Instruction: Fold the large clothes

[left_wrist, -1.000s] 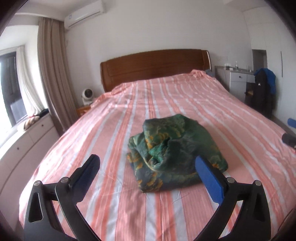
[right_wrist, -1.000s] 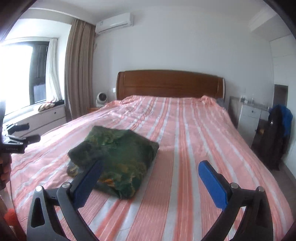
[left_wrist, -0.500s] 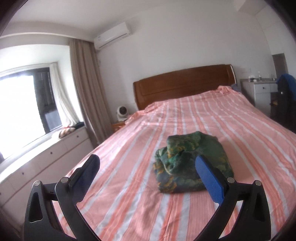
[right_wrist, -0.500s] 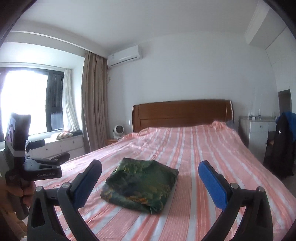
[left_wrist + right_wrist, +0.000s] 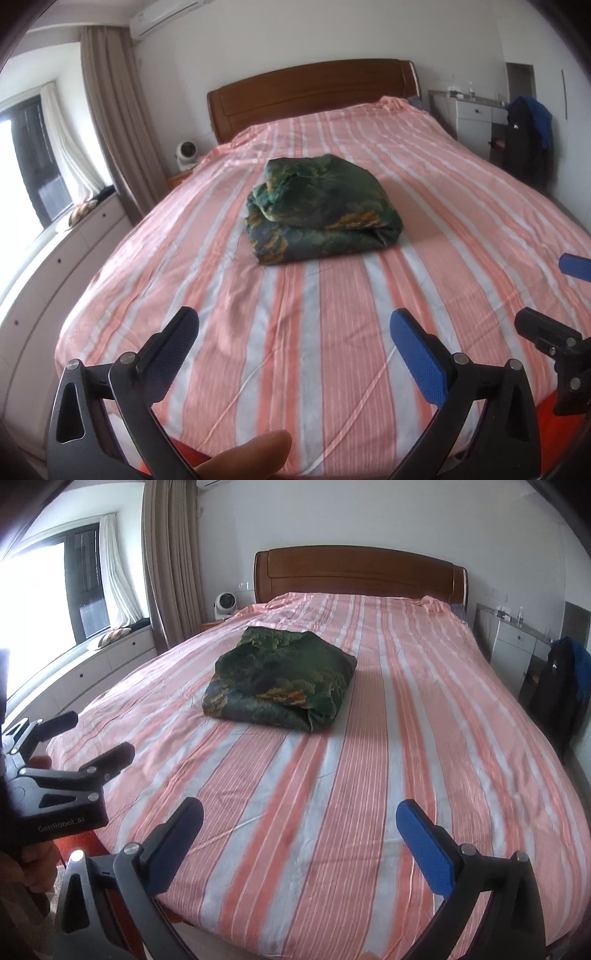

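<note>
A dark green garment with orange and yellow print (image 5: 317, 210) (image 5: 284, 679) lies folded into a thick bundle on the middle of the bed. My left gripper (image 5: 295, 343) hovers open over the foot of the bed, well short of the bundle, with nothing between its fingers. My right gripper (image 5: 301, 834) is open too and empty, near the foot edge. The left gripper (image 5: 74, 749) also shows at the left edge of the right wrist view. A fingertip (image 5: 251, 458) shows at the bottom of the left wrist view.
The bed (image 5: 443, 229) carries a pink and white striped sheet and a wooden headboard (image 5: 362, 576). A low white cabinet (image 5: 48, 280) runs under the window on the left. A white dresser (image 5: 513, 646) and a chair with dark clothing (image 5: 561, 686) stand on the right.
Both grippers have pulled back toward the foot of the bed and now tilt down, so the folded bundle sits farther away. The bundle itself has not moved.
</note>
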`<state>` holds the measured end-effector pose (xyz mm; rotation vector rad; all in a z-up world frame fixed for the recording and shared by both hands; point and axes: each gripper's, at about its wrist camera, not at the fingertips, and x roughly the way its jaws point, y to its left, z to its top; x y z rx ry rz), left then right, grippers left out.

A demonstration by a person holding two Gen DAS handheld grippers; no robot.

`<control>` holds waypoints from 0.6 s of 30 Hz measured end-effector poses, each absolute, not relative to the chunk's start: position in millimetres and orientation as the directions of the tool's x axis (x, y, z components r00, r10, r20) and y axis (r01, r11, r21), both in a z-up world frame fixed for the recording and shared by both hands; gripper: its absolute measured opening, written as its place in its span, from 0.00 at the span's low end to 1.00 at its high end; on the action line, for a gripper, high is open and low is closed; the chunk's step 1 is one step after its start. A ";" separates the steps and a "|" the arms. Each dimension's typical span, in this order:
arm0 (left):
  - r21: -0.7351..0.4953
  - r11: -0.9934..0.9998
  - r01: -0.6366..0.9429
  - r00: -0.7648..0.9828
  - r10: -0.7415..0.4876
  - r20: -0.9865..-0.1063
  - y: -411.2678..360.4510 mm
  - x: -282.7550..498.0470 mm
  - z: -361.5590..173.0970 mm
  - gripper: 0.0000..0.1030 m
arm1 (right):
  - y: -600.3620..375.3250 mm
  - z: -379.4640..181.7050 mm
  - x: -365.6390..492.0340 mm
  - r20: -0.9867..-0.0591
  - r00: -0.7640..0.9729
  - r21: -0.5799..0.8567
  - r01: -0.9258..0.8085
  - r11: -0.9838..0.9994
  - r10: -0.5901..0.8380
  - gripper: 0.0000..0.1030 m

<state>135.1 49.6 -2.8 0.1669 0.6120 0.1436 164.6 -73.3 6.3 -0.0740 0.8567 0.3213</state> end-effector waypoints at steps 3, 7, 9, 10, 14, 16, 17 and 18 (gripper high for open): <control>0.188 0.978 -0.086 0.805 0.180 -0.565 50.9 130.3 4.2 1.00 | -77.1 7.8 157.2 -0.754 0.610 0.066 -0.296 0.953 0.242 1.00; 0.157 0.984 -0.088 0.807 0.162 -0.567 53.0 126.6 9.8 1.00 | -82.9 16.1 147.7 -0.734 0.649 0.025 -0.271 0.962 0.202 1.00; 0.153 0.984 -0.092 0.810 0.163 -0.563 52.3 125.6 11.1 1.00 | -85.1 18.7 144.5 -0.732 0.653 0.023 -0.261 0.965 0.194 1.00; 0.150 0.984 -0.093 0.811 0.163 -0.562 52.1 125.4 11.1 1.00 | -85.0 19.3 143.6 -0.736 0.649 0.023 -0.261 0.965 0.193 1.00; 0.145 0.986 -0.089 0.809 0.156 -0.567 51.1 124.6 9.7 1.00 | -79.4 18.5 141.2 -0.742 0.645 -0.001 -0.273 0.962 0.182 1.00; 0.149 0.985 -0.087 0.807 0.158 -0.568 51.1 124.7 10.0 1.00 | -77.2 16.9 141.0 -0.747 0.642 -0.010 -0.275 0.961 0.176 1.00; 0.151 0.985 -0.089 0.808 0.160 -0.568 51.1 124.5 10.2 1.00 | -76.3 16.1 140.9 -0.750 0.639 -0.010 -0.275 0.961 0.175 1.00; 0.151 0.984 -0.090 0.808 0.161 -0.567 51.6 124.4 10.8 1.00 | -75.7 16.0 140.6 -0.751 0.637 -0.009 -0.274 0.962 0.175 1.00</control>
